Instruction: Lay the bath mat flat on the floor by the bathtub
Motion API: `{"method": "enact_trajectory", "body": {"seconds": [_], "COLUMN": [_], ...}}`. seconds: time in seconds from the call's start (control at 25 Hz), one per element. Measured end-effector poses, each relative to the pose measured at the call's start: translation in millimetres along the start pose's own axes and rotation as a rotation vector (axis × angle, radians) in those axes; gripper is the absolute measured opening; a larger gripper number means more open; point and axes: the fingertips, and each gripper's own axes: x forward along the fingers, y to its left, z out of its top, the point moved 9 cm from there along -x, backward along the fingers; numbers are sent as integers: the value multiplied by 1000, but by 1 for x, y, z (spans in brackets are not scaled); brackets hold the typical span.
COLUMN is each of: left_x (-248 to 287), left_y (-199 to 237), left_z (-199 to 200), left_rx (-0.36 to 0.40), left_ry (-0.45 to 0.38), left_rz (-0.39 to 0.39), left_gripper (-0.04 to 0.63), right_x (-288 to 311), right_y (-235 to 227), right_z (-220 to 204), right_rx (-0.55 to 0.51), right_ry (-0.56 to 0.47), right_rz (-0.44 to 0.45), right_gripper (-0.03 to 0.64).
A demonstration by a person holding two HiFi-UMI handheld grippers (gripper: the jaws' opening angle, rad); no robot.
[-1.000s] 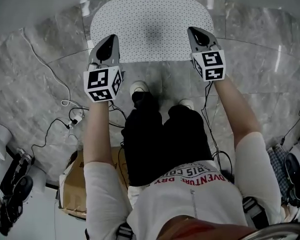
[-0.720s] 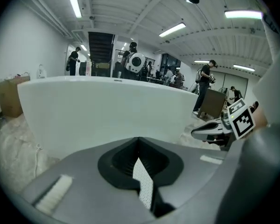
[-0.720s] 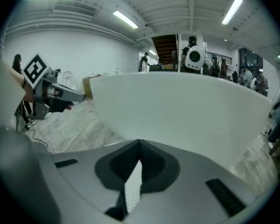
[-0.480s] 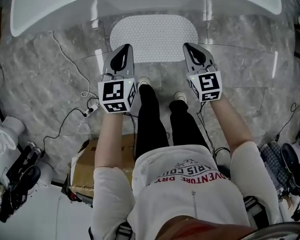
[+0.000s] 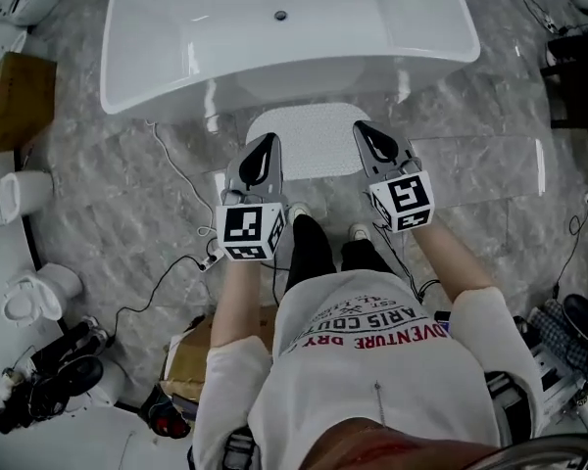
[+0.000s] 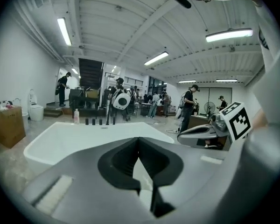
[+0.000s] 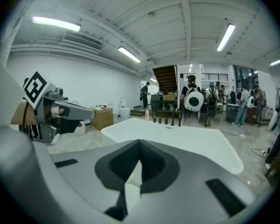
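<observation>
Jaws together, bath mat (image 5: 311,141) beside bathtub (image 5: 304,84)

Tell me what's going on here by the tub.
A person stands on the marble floor, holding a gripper in each hand. The white bath mat lies flat on the floor right beside the bathtub, just ahead of their shoes. The left gripper and right gripper are held up above it, jaws shut and empty.
</observation>
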Motion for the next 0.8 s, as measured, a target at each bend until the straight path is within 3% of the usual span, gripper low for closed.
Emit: {"method": "enact_trajectory", "body": {"seconds": [0.24,0.48,0.68,0.8], "left_x": [-52,-77,-90,-90], "left_y": [-19,-38,-43,-41], "left_z": [79,121,139,145], "left_rx": [89,164,140,124], "left_ry": [-154,-180,-285,-304], "left_rz": [-12,-72,-72,-64], "left_gripper": [11,12,11,11], "right_x": [-56,-95,-113,-118], "right_y": [10,16,13,12], "right_z": [80,122,136,141], "right_rx": [-14,-72,-104,-131], "right_ry": [-81,-204,-262,-277], "right_rz": [38,16,36,38], "right_gripper": [9,8,8,8]}}
